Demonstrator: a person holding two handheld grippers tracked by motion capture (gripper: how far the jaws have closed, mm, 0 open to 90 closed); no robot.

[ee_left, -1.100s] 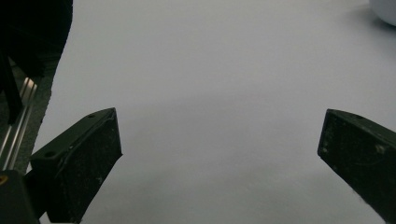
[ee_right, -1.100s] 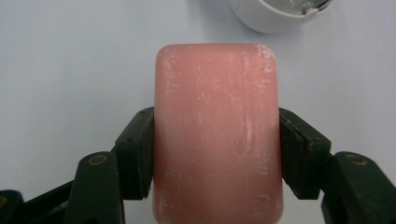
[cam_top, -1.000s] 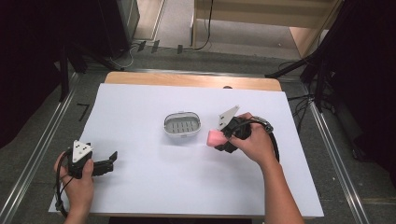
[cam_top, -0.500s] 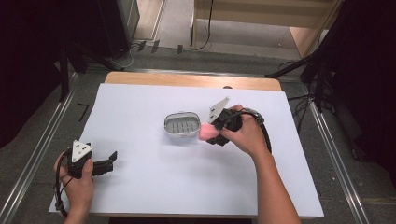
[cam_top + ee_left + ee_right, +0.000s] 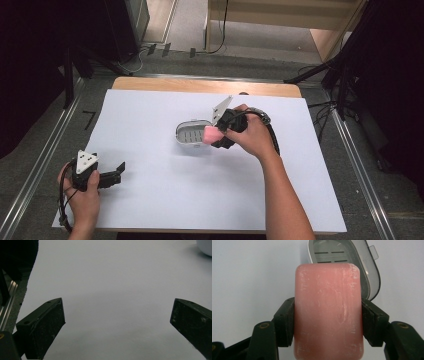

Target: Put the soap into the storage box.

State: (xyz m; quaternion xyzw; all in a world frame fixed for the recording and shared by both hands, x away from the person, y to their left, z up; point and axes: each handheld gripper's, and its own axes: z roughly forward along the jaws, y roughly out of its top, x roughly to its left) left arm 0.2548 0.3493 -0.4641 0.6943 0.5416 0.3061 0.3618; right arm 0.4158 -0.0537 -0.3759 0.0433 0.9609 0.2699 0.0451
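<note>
1. Pink soap bar (image 5: 328, 312) – pinched across its sides by the right claw (image 5: 220, 136), held in the air at the near-right rim of the soap dish (image 5: 192, 135). In the right gripper view the bar stands on end between the jaws, with the dish just beyond it.
2. Soap dish – grey oval with a slotted insert (image 5: 331, 255), nothing lying in it as far as I can see. It sits mid-bench on the white sheet (image 5: 165, 195).
3. Right claw – pressed onto the bar, both pads flat against its long edges. Grip looks square, no visible tilt.
4. Left claw (image 5: 116, 171) – spread wide, gripping nothing, resting low at the near-left of the bench (image 5: 150, 84), well apart from the dish. Bare sheet between its jaws in the left gripper view.
5. Progress, my read: pickup done, carry nearly done. Left to do – bring the bar over the insert, lower, release. Bar not yet inside the rim.
</note>
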